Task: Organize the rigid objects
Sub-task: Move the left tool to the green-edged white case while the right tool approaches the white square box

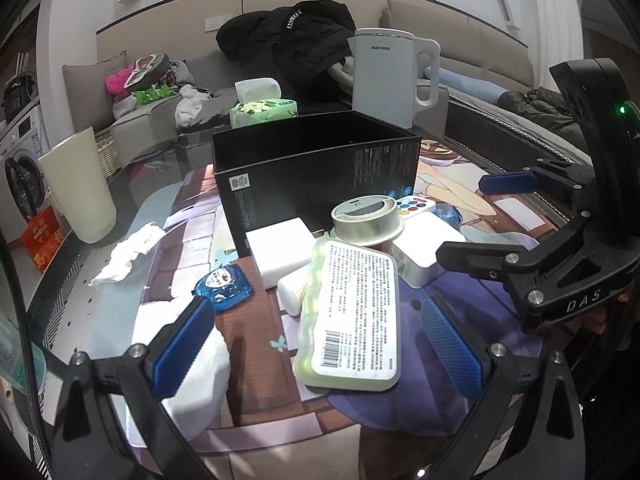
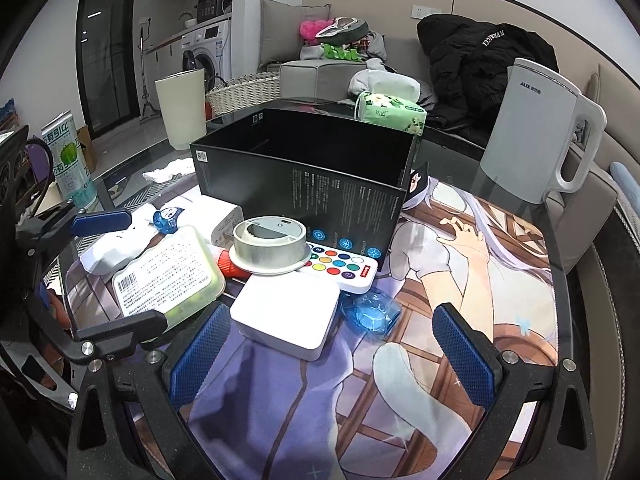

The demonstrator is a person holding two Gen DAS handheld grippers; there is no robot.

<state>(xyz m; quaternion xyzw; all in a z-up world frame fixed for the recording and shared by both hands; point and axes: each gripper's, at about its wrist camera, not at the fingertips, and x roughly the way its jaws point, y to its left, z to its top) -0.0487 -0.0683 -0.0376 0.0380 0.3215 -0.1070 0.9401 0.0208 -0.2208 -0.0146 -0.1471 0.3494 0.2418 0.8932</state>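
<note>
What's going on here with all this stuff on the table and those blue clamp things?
A person is holding a two-finger gripper in each hand, about to tidy a pile of small items. Both the left gripper and the right gripper are open and holding nothing. The pile sits in front of an open black box: a labelled green case, a metal ring, a colourful remote and a white square box. None of these is visibly in the box yet.

The right tool (image 2: 326,354) hung wide open above the bench, just before a white square plastic box (image 2: 286,314), touching nothing.
</note>
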